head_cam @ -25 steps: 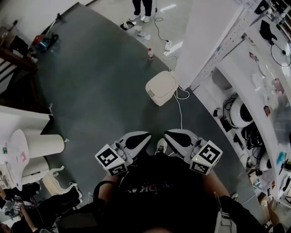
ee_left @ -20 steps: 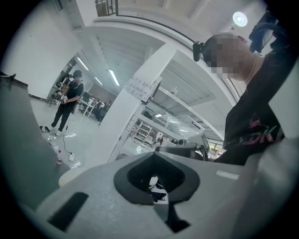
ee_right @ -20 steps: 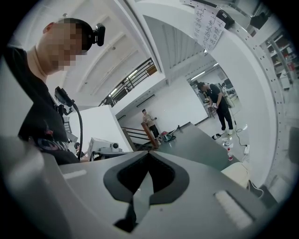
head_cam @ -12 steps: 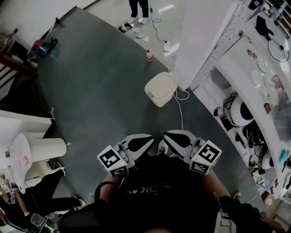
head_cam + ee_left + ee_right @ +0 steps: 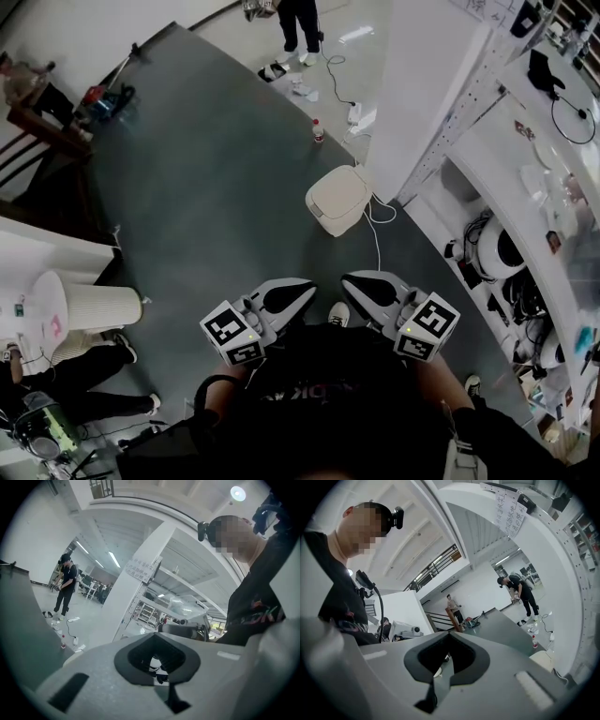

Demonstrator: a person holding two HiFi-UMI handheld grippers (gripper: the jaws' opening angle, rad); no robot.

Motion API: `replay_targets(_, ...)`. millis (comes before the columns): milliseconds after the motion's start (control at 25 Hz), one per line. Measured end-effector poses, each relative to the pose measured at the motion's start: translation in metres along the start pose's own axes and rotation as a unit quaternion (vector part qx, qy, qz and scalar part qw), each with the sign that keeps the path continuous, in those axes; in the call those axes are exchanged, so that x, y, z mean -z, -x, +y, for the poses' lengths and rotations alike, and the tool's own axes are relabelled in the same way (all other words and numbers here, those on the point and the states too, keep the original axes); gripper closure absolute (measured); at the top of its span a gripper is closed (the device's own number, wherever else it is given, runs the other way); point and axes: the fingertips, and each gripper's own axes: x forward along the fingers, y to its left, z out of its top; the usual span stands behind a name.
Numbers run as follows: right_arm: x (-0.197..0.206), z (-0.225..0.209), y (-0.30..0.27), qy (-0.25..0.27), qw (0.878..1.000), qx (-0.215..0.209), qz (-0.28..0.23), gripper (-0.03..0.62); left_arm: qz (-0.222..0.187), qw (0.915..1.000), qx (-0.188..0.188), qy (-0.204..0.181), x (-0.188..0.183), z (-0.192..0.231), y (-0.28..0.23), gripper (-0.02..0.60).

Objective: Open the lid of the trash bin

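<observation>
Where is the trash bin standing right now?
In the head view, the cream trash bin stands on the grey floor, slightly right of centre, beside the white pillar.

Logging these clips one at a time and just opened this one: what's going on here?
A person stands holding the left gripper and right gripper close in front of the body, each with its fingers together and nothing between them. The trash bin sits on the dark floor ahead, beside a white pillar, with its lid down. Neither gripper is near it, so the opening has not begun.
</observation>
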Motion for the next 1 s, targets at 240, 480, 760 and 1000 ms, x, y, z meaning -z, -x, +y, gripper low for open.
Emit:
replay_targets(240,-0.006,-0.009,0.003,-0.009,1.000,-0.001,-0.003,0.586,0.000,0.9999,-0.010,0.012,-0.004,0.006,-0.005,0.577)
replay_targets(480,-0.011,-0.017,0.006,-0.011,1.000,-0.001,-0.014,0.586,0.009,0.9998,-0.012,0.010,-0.007,0.011,-0.012,0.577)
replay_targets(760,-0.003,-0.032,0.015,-0.031,0.999,0.020,-0.017,0.586,0.013,0.9990,-0.017,0.038,0.002,0.029,-0.020,0.577)
replay_targets(1000,-0.001,-0.047,0.010,-0.036,0.998,0.050,-0.019,0.586,0.016,0.9986,-0.017,0.047,0.002,0.066,-0.023,0.577)
